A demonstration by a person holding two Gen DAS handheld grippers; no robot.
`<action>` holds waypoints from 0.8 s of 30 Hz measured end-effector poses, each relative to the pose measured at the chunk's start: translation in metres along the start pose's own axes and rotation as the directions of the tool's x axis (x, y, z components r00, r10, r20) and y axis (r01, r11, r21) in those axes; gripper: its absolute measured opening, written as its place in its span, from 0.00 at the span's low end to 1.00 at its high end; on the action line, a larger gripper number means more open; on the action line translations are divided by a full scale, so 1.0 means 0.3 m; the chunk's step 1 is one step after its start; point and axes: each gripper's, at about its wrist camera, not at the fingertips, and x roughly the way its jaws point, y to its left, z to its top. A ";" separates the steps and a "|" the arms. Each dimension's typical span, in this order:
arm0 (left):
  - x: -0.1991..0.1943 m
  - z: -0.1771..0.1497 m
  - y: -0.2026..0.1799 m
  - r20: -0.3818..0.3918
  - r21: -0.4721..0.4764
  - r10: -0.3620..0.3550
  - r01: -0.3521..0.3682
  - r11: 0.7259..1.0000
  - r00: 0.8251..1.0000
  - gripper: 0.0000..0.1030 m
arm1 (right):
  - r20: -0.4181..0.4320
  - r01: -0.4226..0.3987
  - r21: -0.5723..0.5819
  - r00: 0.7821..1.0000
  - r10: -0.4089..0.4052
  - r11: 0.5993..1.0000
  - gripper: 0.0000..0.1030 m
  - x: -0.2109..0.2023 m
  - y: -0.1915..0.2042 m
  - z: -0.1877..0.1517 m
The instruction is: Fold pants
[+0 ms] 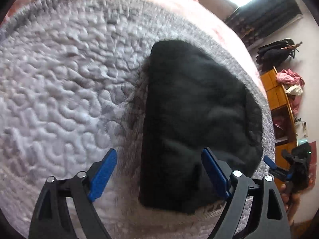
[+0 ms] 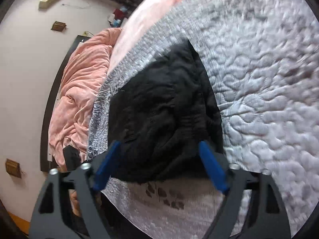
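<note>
the folded pants (image 1: 195,119) lie on the quilt (image 1: 65,91) covering the bed, close to one edge and near its corner. a bunched blanket (image 2: 83,91) lies past that edge.

Bare quilt (image 1: 59,79) lies open left of the folded pants (image 1: 195,119); a pink blanket (image 2: 83,91) bunches rightward.

Left gripper (image 1: 159,171) hangs with blue fingers (image 1: 103,172) spread wide, gripping nothing; right gripper (image 2: 159,165) likewise splayed and empty, its holder's hand (image 1: 289,194) partly visible
</note>
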 end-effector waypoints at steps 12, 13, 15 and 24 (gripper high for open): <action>-0.427 -0.414 -0.006 0.171 0.025 0.206 -0.214 0.977 0.963 0.96 | 0.006 0.294 0.042 0.956 -0.295 0.955 0.94 -0.278 0.098 -0.541; -0.457 -0.457 -0.007 0.179 0.025 0.205 -0.213 0.977 0.962 0.96 | 0.013 0.322 0.037 0.946 -0.323 0.946 0.94 -0.288 0.110 -0.578; -0.523 -0.541 -0.036 0.205 0.049 0.208 -0.222 0.974 0.956 0.96 | 0.039 0.386 0.017 0.921 -0.387 0.922 0.95 -0.318 0.146 -0.664; -0.868 -0.807 -0.271 0.390 0.160 0.204 -0.285 0.945 0.898 0.96 | 0.268 0.577 -0.219 0.811 -0.521 0.787 0.96 -0.496 0.482 -0.955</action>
